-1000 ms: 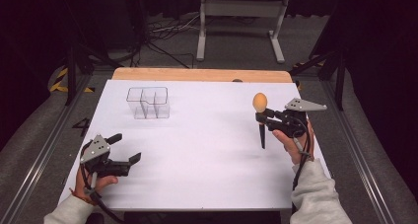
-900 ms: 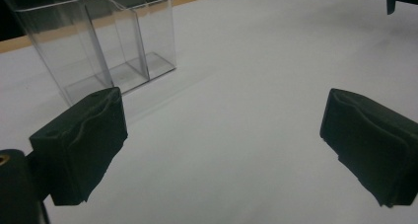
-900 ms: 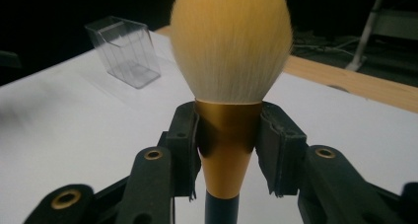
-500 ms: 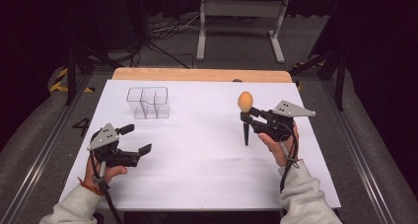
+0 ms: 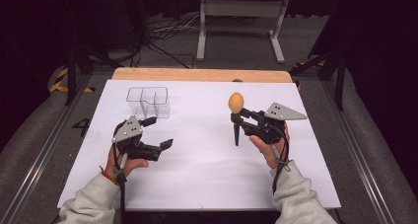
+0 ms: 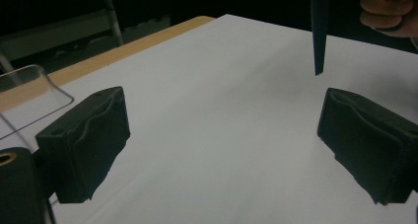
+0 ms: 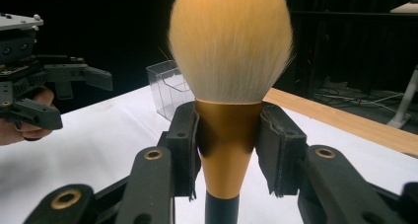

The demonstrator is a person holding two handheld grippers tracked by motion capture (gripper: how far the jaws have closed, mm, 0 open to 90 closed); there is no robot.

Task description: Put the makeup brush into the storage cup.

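Note:
A makeup brush [image 5: 236, 105] with a fluffy pale-orange head, a gold ferrule [image 7: 228, 135] and a black handle [image 6: 319, 34] stands upright above the white table cover. My right gripper [image 5: 237, 116] is shut on the ferrule, and both pads [image 7: 184, 145] press its sides. The handle's tip hangs just over the sheet. My left gripper [image 5: 158, 132] is open and holds nothing, at the left of the sheet; its jaws stand wide apart in the left gripper view [image 6: 224, 150]. A clear plastic organiser [image 5: 148, 101] with compartments stands behind the left gripper.
The white sheet [image 5: 207, 184] covers a wooden table whose far edge [image 5: 197, 74] shows as a tan strip. Dark floor, cables and a grey metal stand [image 5: 241, 17] lie beyond. Metal rails [image 5: 44, 150] run along both sides.
My left gripper has moved forward and to the right, toward the organiser, and risen a little. My right gripper has carried the brush leftward, toward the middle of the table.

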